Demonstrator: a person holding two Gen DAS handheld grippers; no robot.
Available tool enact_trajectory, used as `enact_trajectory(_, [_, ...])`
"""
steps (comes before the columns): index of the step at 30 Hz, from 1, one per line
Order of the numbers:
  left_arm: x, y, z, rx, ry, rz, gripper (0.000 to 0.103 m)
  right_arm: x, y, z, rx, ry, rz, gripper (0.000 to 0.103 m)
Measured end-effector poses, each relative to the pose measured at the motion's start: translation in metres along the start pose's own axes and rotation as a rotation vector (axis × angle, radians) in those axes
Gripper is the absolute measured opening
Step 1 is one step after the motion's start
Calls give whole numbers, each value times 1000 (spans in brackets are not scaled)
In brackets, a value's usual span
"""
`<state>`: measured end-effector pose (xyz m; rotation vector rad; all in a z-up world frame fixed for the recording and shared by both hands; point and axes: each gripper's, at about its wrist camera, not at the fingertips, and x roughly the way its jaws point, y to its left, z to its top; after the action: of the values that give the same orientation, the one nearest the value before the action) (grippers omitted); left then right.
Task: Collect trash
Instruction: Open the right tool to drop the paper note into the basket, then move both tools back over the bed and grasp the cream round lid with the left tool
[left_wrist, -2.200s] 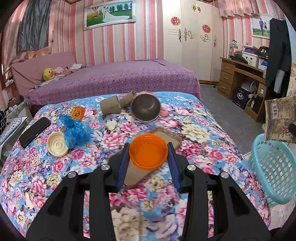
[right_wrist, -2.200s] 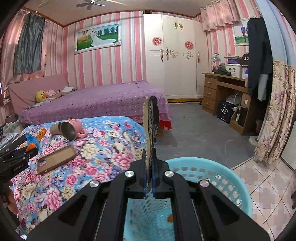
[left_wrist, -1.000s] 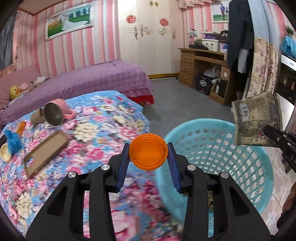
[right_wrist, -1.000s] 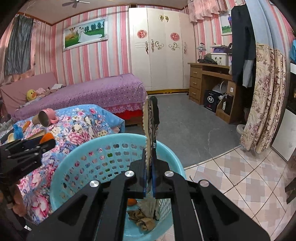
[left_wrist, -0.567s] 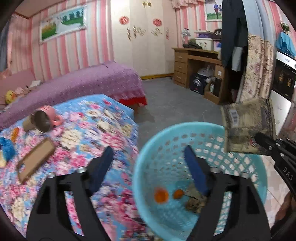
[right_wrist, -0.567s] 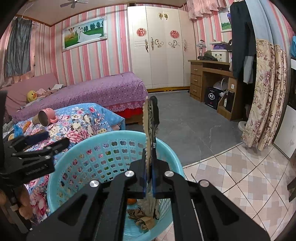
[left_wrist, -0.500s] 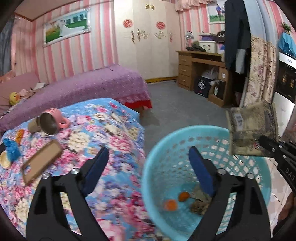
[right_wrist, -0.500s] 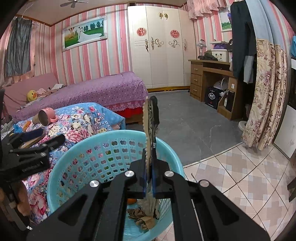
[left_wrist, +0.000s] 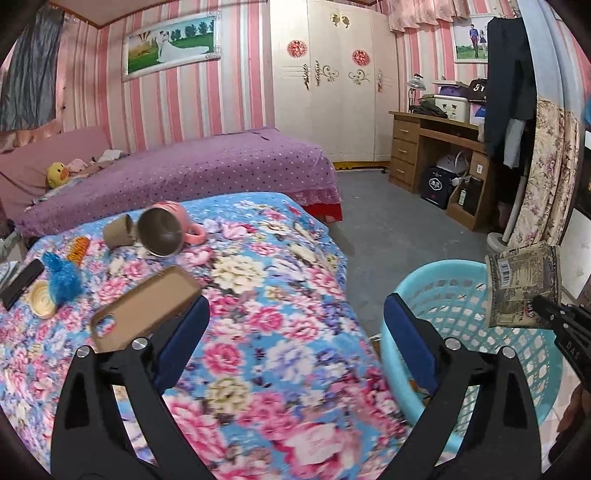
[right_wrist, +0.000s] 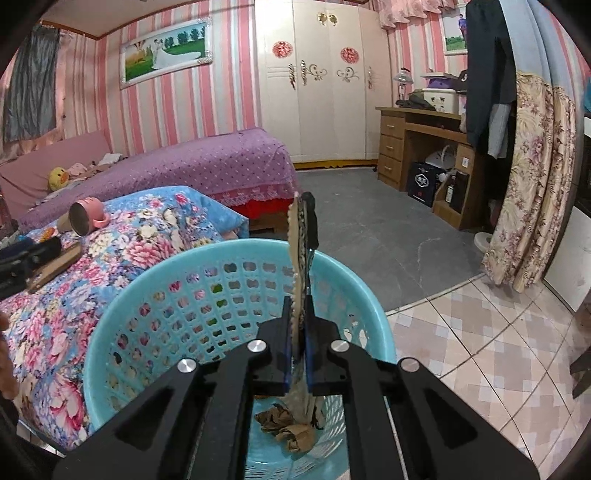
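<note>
Orange lid is gone from the left gripper (left_wrist: 295, 332): its jaws have just been opening and stand wide apart, empty, over the floral bed (left_wrist: 258, 295) edge beside the basket (left_wrist: 461, 273). Judged from this, the lid is deposited; one item is done. The right gripper (right_wrist: 298, 347) points down into the basket (right_wrist: 229, 254); its jaws have just been opening slightly, with the wrapper (right_wrist: 300, 240) upright between them, release apparently beginning. Crumpled trash (right_wrist: 291, 428) lies at the basket bottom.
</note>
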<state>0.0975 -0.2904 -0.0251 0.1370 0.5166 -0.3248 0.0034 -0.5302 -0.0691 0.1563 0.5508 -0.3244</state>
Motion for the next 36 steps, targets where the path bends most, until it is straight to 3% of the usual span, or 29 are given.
enact_trajectory(1, [-2, 3, 0, 5, -6, 9, 92, 1, -1, 1, 4, 3, -5, 25])
enact_trajectory(2, [-4, 6, -1, 7, -10, 16, 92, 0, -1, 1, 13, 3, -17, 52])
enact_trajectory(3, [-5, 8, -1, 6, -11, 19, 93, 0, -1, 1, 19, -2, -24, 63])
enact_trajectory(6, [-8, 20, -1, -8, -8, 24, 93, -2, -1, 3, 39, -10, -41, 68])
enact_trajectory(8, [-10, 26, -1, -15, -12, 31, 93, -2, -2, 4, 60, -12, -57, 86])
enact_trajectory(13, [-16, 43, 0, -19, -23, 50, 94, -2, 8, 8, 60, -24, -90, 95])
enact_trajectory(20, [-20, 70, 0, -38, -27, 77, 95, -1, 32, 16, 48, -38, -108, 98])
enact_trajectory(36, [-23, 158, -5, -91, -40, 158, 97, 10, 109, 30, -62, -40, -87, 98])
